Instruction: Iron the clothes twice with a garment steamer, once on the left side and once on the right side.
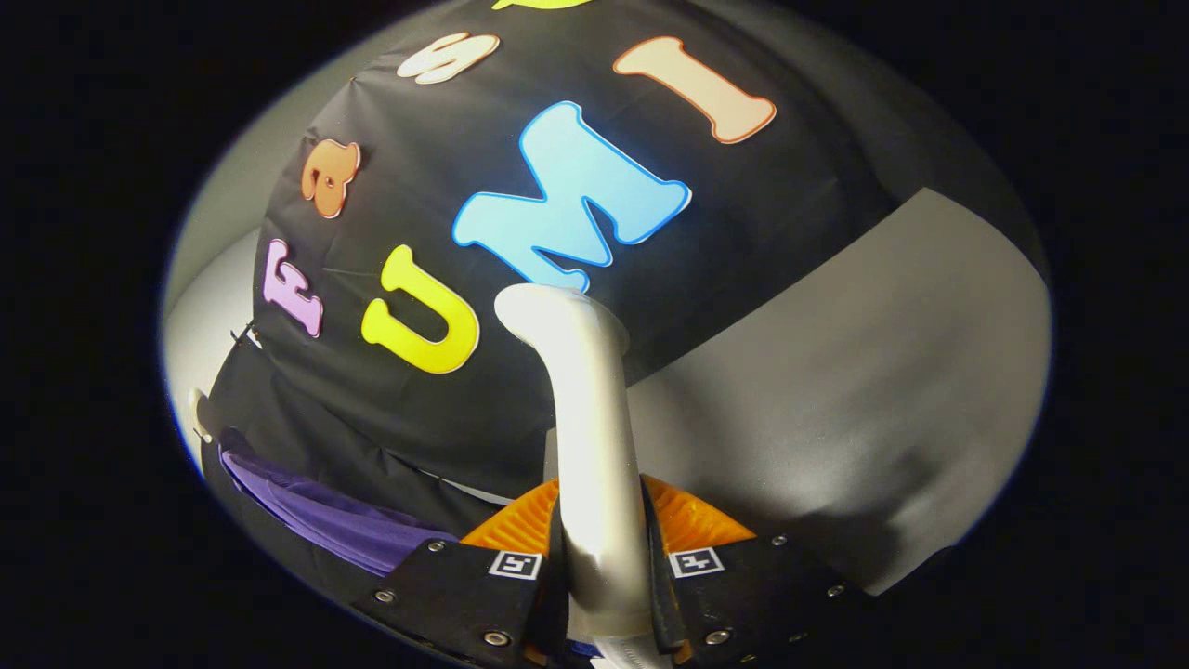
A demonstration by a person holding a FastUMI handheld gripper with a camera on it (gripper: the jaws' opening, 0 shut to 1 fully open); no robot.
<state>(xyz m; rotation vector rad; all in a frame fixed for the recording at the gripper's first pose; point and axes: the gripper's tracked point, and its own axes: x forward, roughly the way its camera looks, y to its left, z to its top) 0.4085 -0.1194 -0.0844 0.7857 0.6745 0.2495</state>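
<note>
My tool [599, 557] is clamped on the garment steamer [585, 437]: both fingers [483, 581] press against its pale, silvery handle from either side, with the handle filling the gap between them. From that grip the steamer rises straight ahead toward twelve o'clock, and its head [543, 311] bends over toward eleven o'clock at the top, against the black cloth wall [743, 232] of the booth. Off at about nine o'clock from my fingers, low and beyond them, hangs the purple garment [325, 516], a folded band of fabric lying against the black cloth; the steamer head is well apart from it. At two to three o'clock beyond my fingers is a plain grey panel [882, 372] beside the cloth.
</note>
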